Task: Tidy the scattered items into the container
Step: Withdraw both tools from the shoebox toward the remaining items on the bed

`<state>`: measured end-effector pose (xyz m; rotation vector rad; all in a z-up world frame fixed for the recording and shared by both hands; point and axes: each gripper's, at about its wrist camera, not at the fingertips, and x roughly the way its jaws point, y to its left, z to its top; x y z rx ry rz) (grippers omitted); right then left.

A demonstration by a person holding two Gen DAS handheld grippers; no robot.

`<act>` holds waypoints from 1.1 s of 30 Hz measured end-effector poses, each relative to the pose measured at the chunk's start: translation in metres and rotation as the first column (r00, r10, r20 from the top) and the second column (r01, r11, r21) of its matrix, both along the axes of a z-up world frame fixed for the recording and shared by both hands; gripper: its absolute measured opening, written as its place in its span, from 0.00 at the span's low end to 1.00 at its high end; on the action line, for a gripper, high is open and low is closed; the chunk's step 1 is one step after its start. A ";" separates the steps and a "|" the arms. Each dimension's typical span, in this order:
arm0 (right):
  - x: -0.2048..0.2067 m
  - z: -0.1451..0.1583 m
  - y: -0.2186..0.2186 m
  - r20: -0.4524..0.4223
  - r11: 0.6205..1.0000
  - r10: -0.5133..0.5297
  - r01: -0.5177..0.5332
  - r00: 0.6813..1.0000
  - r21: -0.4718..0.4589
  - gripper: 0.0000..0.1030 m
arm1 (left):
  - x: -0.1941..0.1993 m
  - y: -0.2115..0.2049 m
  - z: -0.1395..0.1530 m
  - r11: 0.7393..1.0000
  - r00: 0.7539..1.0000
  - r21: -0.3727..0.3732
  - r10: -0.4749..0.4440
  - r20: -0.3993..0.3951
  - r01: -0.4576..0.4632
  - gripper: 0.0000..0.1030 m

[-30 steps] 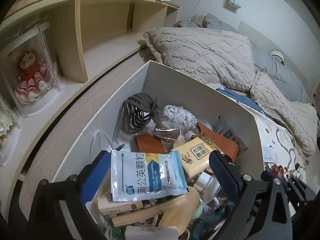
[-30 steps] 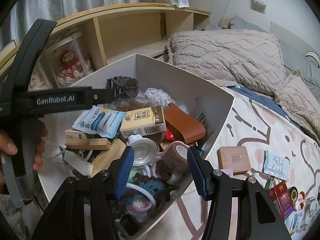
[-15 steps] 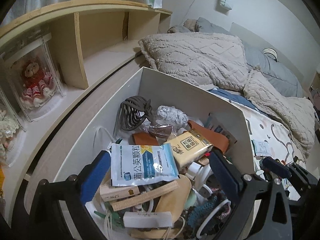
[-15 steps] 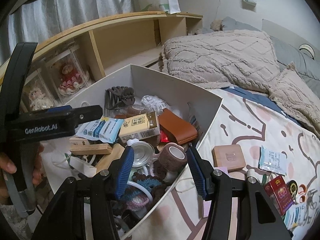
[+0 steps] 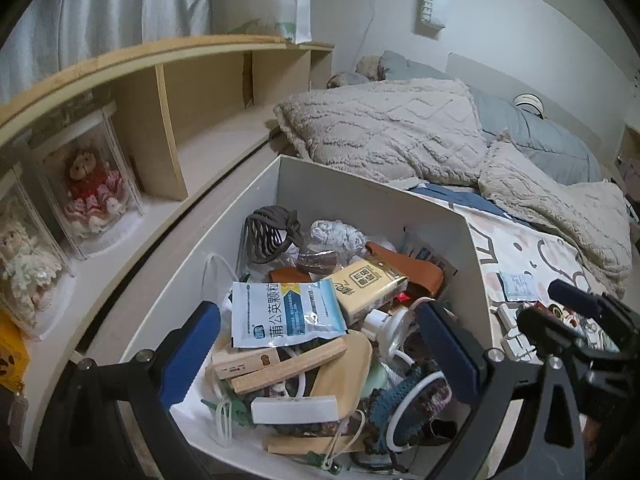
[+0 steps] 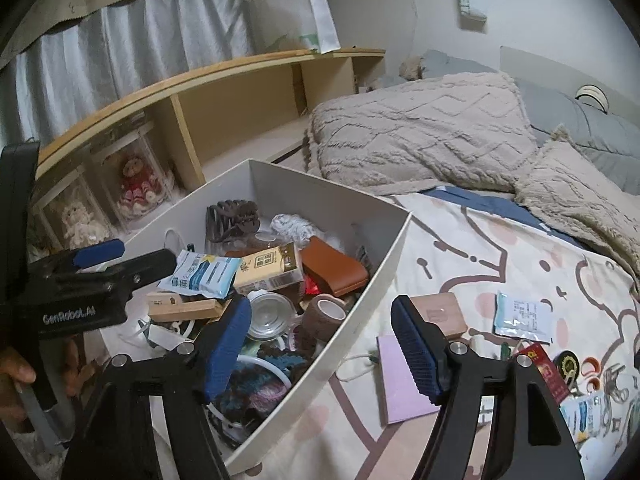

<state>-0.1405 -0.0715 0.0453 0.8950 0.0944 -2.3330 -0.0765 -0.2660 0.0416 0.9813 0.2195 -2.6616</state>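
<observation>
A white box (image 5: 372,196) (image 6: 396,256) on the bed is full of small items: a blue-white sachet (image 5: 284,314) (image 6: 204,274), a yellow carton (image 5: 366,286) (image 6: 270,270), a brown leather case (image 6: 332,266), a dark hair claw (image 5: 270,236) and wooden blocks (image 5: 288,366). My left gripper (image 5: 320,354) is open and empty above the box. My right gripper (image 6: 324,340) is open and empty over the box's right wall. Loose on the sheet lie a tan square block (image 6: 440,314), a purple card (image 6: 404,380), a white sachet (image 6: 522,318) and a red packet (image 6: 546,372).
A wooden shelf (image 5: 200,92) with boxed dolls (image 5: 90,188) runs along the left. Beige fuzzy pillows (image 6: 420,136) and a grey duvet (image 5: 552,140) lie behind the box. More small items (image 6: 600,384) crowd the sheet's right edge.
Both grippers have drawn back and up from the box. The right one has shifted right, so it now straddles the box's wall. Both stay open and empty.
</observation>
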 end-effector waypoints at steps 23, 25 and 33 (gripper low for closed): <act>0.019 0.015 0.054 -0.091 0.996 -0.093 0.092 0.991 -0.015 1.00 | 0.037 0.048 0.015 0.999 0.996 -0.040 -0.031 -0.086 0.027 1.00; 0.021 0.017 0.058 -0.097 0.995 -0.095 0.094 0.991 -0.016 1.00 | 0.039 0.052 0.017 0.998 0.995 -0.050 -0.034 -0.092 0.029 1.00; 0.025 0.025 0.080 -0.113 0.993 -0.116 0.113 0.987 -0.030 1.00 | 0.044 0.072 0.025 0.996 0.991 -0.071 -0.063 -0.115 0.055 1.00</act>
